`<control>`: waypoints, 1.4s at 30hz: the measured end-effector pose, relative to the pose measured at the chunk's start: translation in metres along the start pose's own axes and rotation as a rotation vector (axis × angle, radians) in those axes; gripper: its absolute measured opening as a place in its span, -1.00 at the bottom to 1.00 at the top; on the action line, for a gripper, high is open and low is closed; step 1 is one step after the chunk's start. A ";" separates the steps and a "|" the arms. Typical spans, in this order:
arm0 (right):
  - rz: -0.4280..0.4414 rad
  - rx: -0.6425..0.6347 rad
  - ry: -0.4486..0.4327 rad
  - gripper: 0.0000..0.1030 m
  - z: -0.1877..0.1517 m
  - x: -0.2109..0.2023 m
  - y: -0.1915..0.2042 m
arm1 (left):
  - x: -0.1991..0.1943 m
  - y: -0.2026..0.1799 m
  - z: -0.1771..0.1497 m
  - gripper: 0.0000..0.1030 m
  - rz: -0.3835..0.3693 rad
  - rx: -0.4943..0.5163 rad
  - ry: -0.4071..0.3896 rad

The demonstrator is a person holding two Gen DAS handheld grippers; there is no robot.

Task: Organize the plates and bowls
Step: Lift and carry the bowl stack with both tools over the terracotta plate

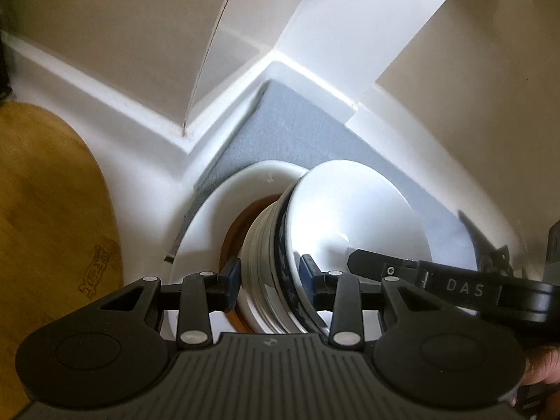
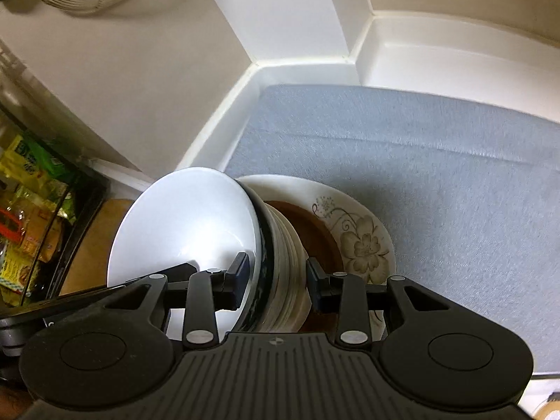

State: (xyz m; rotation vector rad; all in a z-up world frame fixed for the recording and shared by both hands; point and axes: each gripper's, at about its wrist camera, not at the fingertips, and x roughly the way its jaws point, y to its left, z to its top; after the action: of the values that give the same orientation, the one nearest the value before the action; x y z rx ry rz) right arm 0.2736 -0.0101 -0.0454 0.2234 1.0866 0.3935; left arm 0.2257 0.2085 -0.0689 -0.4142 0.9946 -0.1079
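So both tools are clamped on the same load here: a stack of white bowls nested together, with a dark blue patterned rim showing (image 1: 280,262), sitting on a brown plate and a big white plate with a brown flower print (image 2: 364,241). The left tool (image 1: 269,276) has its jaws at a medium width, pads pressed on either side of the stack's edge. The right tool (image 2: 276,276) does the same from the opposite side, one finger (image 2: 238,276) inside the top bowl and the other under the plate side.

What worries me: the whole pile is gripped only at two edges and looks tilted up on its side in both views, so it's all hanging on pinch friction. If either hand drifts apart from the other or twists differently, I'd guess the bowls slide against each other and the flower plate peels off the bottom. Glazed ceramic is slick, and the stack is likely heavy.

Just ahead of the tools is a grey fabric mat (image 2: 437,175) in a white-walled corner, which looks like the landing spot. The stack seems to be above its near edge; I can't tell if it's touching.

Both tools point steeply downward, roughly facing each other. A bit of a hand (image 1: 542,367) shows at the lower right of the left view.
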 end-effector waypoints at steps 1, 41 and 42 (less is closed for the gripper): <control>-0.005 0.008 0.002 -0.26 -0.001 0.001 0.000 | 0.000 -0.001 0.001 -0.21 0.001 0.020 0.005; -0.043 -0.008 -0.245 -0.11 -0.049 -0.073 -0.014 | -0.073 0.037 -0.044 -0.69 -0.050 -0.031 -0.243; -0.045 0.007 -0.249 -0.12 -0.049 -0.074 -0.018 | -0.073 0.037 -0.044 -0.69 -0.041 -0.030 -0.241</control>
State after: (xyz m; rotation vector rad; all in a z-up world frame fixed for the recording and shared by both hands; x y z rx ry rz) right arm 0.2040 -0.0574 -0.0140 0.2466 0.8469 0.3126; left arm 0.1455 0.2501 -0.0468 -0.4633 0.7518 -0.0781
